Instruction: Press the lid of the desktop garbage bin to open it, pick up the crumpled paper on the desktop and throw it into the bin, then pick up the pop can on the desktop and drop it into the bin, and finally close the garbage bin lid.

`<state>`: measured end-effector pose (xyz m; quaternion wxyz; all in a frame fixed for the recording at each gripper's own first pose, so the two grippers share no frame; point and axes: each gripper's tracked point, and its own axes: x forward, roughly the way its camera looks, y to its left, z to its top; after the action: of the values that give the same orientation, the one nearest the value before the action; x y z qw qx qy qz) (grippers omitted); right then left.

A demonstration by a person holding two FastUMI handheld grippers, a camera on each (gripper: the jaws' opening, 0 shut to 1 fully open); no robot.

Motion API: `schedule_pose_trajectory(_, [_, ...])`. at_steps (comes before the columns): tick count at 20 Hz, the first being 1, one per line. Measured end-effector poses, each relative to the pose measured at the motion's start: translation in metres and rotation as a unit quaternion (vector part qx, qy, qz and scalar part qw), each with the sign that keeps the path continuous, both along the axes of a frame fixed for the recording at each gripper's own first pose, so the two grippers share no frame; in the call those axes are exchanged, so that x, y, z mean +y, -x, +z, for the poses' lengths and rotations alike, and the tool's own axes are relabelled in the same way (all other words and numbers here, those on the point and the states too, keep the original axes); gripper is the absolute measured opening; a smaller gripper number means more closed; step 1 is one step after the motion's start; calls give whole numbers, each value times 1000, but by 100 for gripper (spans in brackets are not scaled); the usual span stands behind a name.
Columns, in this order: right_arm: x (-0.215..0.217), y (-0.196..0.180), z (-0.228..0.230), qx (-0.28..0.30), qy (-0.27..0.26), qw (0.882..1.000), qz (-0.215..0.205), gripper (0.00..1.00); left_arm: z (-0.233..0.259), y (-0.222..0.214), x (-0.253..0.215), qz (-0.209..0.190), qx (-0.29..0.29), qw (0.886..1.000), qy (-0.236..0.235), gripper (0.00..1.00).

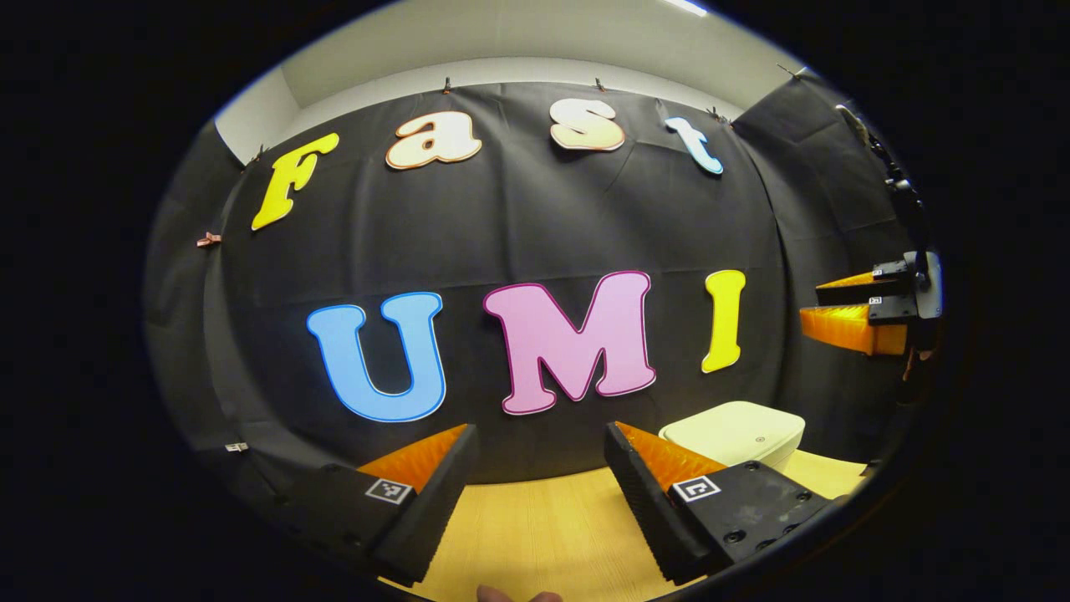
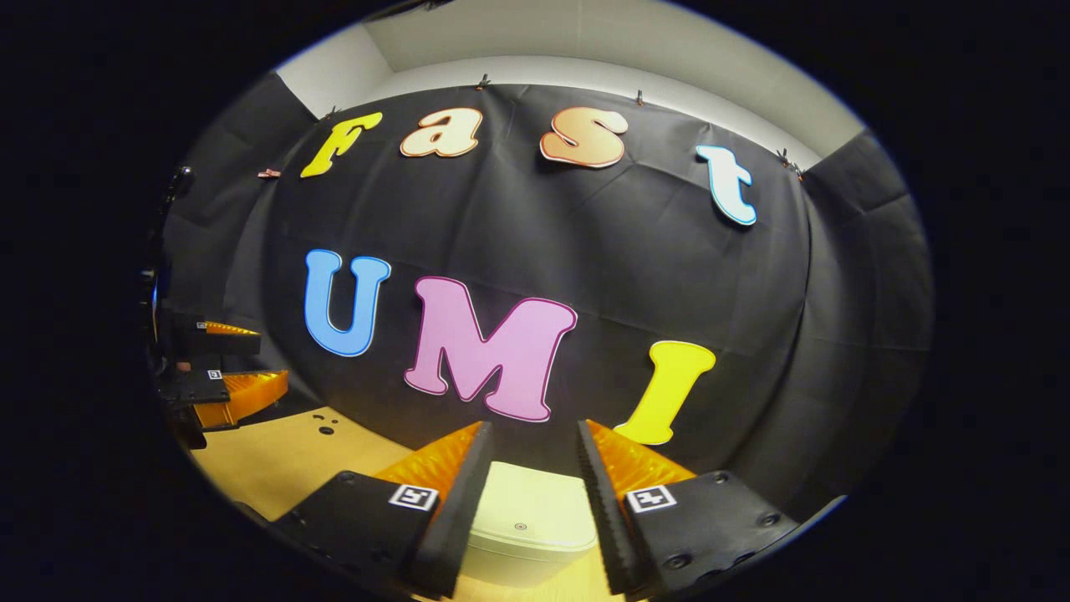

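In the left gripper view, the left claw hangs above the wooden tabletop with its two fingers spread wide and nothing between them but bare wood. A fingertip of the person's hand peeks in at the very bottom edge. Just past the claw's right-hand finger, the pale bin sits on the tabletop with its lid down, close to the black cloth wall. Farther off at the right edge, the right claw floats in mid-air, its fingers parted and holding nothing.

In the right gripper view, the right claw is held above the bin, which shows in the gap between the fingers, lid flat and closed, with a small round mark near its middle. The fingers stand apart and grip nothing; whether they touch the lid I cannot tell. To the left, across a stretch of tabletop, the left claw is seen from the side, fingers apart and empty. Behind everything hangs the black cloth wall, with a white ceiling above it.
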<state>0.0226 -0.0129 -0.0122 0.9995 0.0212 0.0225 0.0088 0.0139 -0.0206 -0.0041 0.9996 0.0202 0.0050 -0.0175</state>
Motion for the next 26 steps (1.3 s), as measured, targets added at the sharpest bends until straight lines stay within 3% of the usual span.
schedule_pose_trajectory(1, [1, -1, -3, 6, 0, 1000, 1, 64, 1, 0, 1, 1, 0, 1000, 0, 97])
schedule_pose_trajectory(4, [0, -1, 2, 1, -3, 1000, 9, 11, -3, 2, 1, 2, 1, 1000, 4, 97])
schedule_pose_trajectory(6, [-4, -5, 5, 4, -13, 1000, 20, 5, -3, 3, 3, 4, 1, 1000, 6, 97])
schedule_pose_trajectory(11, [-14, -29, -10, 93, -59, 992, 52, 5, -6, 4, 5, 6, 1, 1000, 8, 97])
schedule_pose_trajectory(14, [-14, -43, -41, 184, -58, 977, 88, 5, -9, 5, 4, 4, 2, 1000, 15, 97])
schedule_pose_trajectory(17, [5, -44, -71, 283, -111, 940, 155, 5, -9, 6, 2, 1, 0, 1000, 17, 97])
schedule_pose_trajectory(19, [3, -47, -85, 333, -114, 919, 180, 5, -8, 7, -1, -2, -3, 1000, 16, 97])
schedule_pose_trajectory(26, [14, -45, -145, 459, -45, 854, 241, 5, -12, 13, -6, -7, 0, 1000, 16, 97])
